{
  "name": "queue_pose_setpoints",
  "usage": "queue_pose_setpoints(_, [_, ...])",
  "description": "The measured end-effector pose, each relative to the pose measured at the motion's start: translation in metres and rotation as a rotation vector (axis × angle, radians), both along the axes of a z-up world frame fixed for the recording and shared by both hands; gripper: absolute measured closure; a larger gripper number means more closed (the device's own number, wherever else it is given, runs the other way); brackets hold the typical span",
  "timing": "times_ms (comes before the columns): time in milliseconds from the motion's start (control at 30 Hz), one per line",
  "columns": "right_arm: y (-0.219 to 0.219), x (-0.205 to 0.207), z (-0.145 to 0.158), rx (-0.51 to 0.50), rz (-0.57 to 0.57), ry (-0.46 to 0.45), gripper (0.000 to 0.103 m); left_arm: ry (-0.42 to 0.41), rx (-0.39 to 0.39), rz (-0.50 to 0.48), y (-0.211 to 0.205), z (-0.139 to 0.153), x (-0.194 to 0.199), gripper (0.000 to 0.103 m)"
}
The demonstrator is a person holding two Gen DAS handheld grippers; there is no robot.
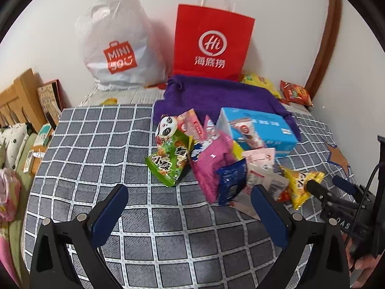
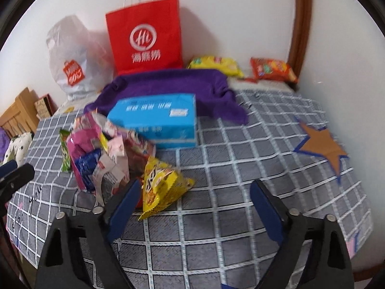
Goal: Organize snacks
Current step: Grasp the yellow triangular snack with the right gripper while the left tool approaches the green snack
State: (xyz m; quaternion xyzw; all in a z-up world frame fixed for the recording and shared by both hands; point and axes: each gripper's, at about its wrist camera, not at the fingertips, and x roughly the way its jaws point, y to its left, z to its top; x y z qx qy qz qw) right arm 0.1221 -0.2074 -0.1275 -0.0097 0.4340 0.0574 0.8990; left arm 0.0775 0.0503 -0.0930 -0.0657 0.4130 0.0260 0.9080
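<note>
- A jumble of snack packets lies heaped on a bed spread with a grey checked cover, a blue box at the back of the heap resting partly on a purple cloth.
- Foremost on the right side of the heap is a yellow packet, its long axis running roughly toward the right tool, just ahead of and touching that tool's left finger.
- The right tool is spread wide and grips nothing; the yellow packet sits left of its centre line, so a small shift leftward looks needed before it closes.
- The left tool is likewise released and empty, hovering over bare cover; the heap lies ahead and to its right, a dark blue packet nearest.
- The right hand appears nearer to a first pick.
- Against the wall stand a red paper bag and a white plastic bag; two more packets lie beyond the cloth.
</note>
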Motion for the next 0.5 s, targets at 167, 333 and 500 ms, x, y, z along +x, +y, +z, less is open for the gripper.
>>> queue_pose_setpoints(167, [0.008, 0.013, -0.019, 0.008, 0.022, 0.042, 0.015, 0.026, -0.006, 0.010, 0.007, -0.013, 0.011, 0.002])
queue_pose_setpoints(333, [0.014, 0.025, -0.038, 0.031, 0.041, 0.095, 0.028, 0.045, -0.013, 0.031, 0.015, -0.020, 0.020, 0.002])
queue_pose_setpoints(500, [0.009, 0.033, -0.041, 0.043, 0.037, 0.092, 0.054, 0.046, -0.034, 0.075, 0.031, -0.024, 0.030, 0.007])
